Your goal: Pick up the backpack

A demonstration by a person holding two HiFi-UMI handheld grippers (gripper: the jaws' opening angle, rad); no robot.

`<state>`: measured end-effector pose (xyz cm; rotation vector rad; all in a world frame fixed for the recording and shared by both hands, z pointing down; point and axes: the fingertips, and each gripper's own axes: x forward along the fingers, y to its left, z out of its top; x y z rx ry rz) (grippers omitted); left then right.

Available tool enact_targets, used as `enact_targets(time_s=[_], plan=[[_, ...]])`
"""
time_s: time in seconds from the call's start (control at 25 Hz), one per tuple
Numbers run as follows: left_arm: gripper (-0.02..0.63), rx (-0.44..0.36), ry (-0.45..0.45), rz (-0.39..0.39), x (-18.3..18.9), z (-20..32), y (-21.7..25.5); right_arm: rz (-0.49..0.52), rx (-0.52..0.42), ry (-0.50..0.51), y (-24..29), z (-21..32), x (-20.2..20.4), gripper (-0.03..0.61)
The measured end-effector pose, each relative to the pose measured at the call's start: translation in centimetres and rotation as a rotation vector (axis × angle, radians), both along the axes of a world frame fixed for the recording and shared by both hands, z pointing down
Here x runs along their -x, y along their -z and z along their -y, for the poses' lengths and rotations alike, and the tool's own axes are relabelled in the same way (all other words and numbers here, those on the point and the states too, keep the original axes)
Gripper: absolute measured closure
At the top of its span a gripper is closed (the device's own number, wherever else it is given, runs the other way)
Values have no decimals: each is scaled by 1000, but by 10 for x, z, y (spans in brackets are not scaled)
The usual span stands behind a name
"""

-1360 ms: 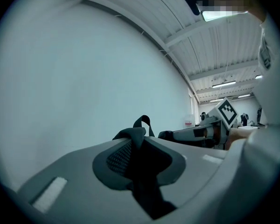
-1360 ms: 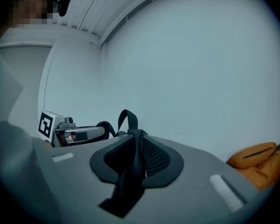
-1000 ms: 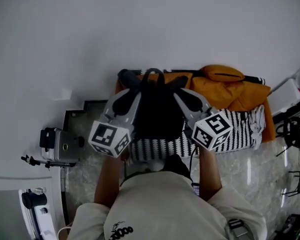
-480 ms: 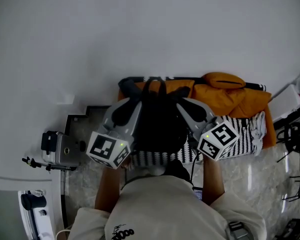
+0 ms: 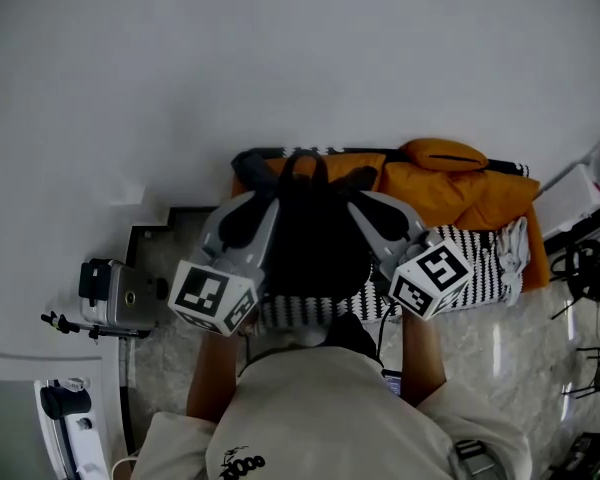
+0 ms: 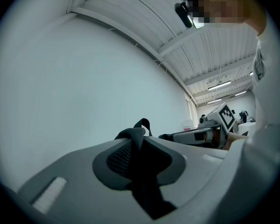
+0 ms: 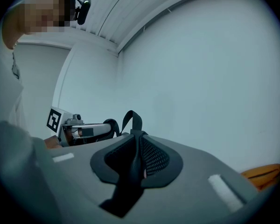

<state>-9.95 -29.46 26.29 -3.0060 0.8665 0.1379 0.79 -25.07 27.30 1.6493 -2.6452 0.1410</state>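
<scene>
The black backpack point(image 5: 315, 236) hangs in front of the person, held up between both grippers. My left gripper point(image 5: 252, 203) is shut on one padded shoulder strap point(image 6: 133, 135), which is pinched between its jaws point(image 6: 139, 146). My right gripper point(image 5: 368, 198) is shut on the other strap point(image 7: 134, 158), gripped between its pads point(image 7: 154, 155). The top carry loop point(image 7: 132, 118) stands up between the two grippers and also shows as the loop point(image 6: 143, 123) in the left gripper view. Each gripper view shows the opposite gripper beyond the bag, the right gripper point(image 6: 196, 135) and the left gripper point(image 7: 86, 130).
Behind the backpack an orange jacket point(image 5: 450, 183) lies on a black-and-white striped mat point(image 5: 480, 258). A small silver device point(image 5: 115, 293) stands on the floor at the left. Headphones and cables point(image 5: 580, 263) and a white box point(image 5: 575, 193) are at the right. A plain white wall fills the background.
The right gripper's marker cube has shifted slightly towards the lower right. Both grippers keep their hold on the straps and the backpack stays raised.
</scene>
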Motion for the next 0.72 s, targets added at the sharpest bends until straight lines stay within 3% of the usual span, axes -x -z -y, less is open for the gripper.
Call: enact_targets(time_s=[0.72], plan=[[548, 24, -25, 17, -5, 7, -12, 23, 17, -12, -8, 8, -5, 523]])
